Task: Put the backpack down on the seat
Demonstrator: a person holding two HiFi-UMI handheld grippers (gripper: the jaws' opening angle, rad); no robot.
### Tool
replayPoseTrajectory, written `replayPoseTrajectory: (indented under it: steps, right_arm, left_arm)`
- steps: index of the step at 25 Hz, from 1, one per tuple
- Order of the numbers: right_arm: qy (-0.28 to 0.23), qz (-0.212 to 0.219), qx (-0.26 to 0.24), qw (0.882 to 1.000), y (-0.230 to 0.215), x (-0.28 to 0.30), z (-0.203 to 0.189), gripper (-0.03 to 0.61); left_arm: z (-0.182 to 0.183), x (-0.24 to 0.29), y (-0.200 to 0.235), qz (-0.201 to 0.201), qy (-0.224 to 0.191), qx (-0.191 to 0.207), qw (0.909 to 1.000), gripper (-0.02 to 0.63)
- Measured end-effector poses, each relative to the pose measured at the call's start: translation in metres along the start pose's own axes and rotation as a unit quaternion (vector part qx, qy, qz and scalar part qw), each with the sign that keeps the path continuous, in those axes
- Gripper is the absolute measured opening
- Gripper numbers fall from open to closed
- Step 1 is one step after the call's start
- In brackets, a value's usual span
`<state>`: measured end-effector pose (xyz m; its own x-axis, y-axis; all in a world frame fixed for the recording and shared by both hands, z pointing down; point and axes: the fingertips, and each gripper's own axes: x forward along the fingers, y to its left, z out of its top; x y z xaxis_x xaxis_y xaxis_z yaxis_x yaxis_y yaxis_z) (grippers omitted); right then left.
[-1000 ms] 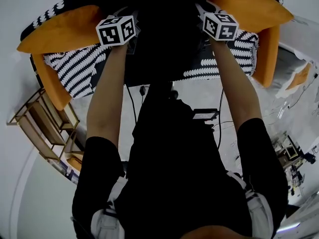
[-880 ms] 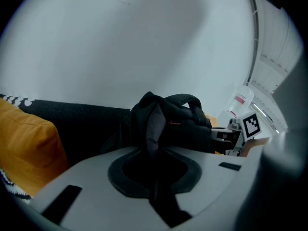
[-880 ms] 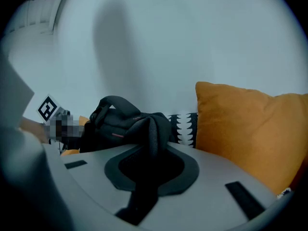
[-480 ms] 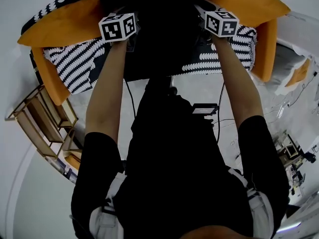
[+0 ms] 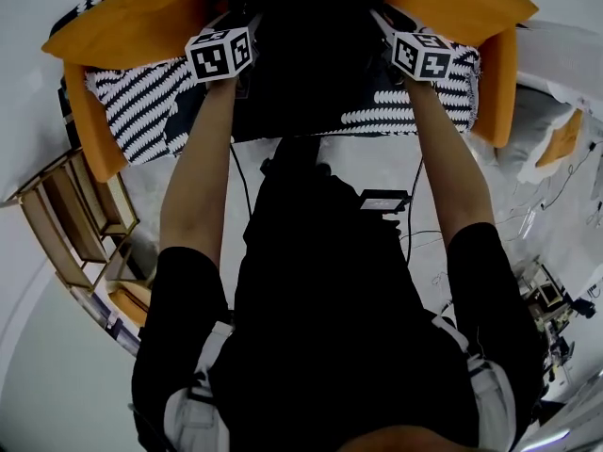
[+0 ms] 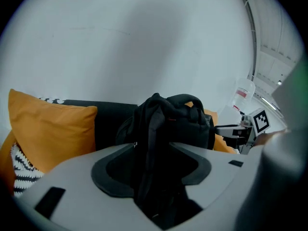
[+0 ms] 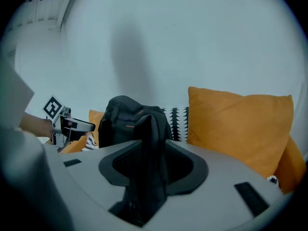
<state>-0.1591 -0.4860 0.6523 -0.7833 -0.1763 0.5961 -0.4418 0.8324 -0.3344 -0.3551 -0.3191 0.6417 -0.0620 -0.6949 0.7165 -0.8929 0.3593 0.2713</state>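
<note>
Backpack [image 6: 187,124]: upright on seat [image 5: 141,111], between orange cushions [image 5: 132,31].
Left gripper [image 6: 153,170]: jaws just opened wide, strap [image 6: 149,129] loose between.
Right gripper [image 7: 151,172]: same.
Change: both drawn back toward seat edge.
Room: white wall [image 6: 144,42].

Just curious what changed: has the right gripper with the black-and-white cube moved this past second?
Yes. The right gripper has drawn back toward the person, away from the orange cushion; its jaws have just been opening, black backpack strap between them.
</note>
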Motion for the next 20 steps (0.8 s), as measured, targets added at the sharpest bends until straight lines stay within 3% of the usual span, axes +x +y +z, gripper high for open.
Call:
replayPoseTrajectory:
  steps: [3, 8, 15, 20]
  right_arm:
    - [-0.024, -0.024, -0.002, 0.999, 0.007, -0.03, -0.005, 0.148]
    - [-0.085, 0.0, 0.003, 0.996, 0.049, -0.1, 0.0, 0.066]
    - [-0.188, 0.062, -0.038, 0.98, 0.135, -0.224, 0.015, 0.032]
    - [-0.248, 0.062, -0.062, 0.965, 0.192, -0.308, 0.008, 0.032]
  left_arm:
    - [-0.009, -0.032, -0.008, -0.003, -0.016, 0.002, 0.9999, 0.207]
    - [-0.006, -0.101, -0.045, -0.024, -0.09, 0.011, 0.9956, 0.058]
    - [0.004, -0.212, -0.119, -0.072, -0.192, 0.048, 0.9775, 0.017]
    - [-0.005, -0.298, -0.151, -0.08, -0.261, 0.092, 0.9575, 0.015]
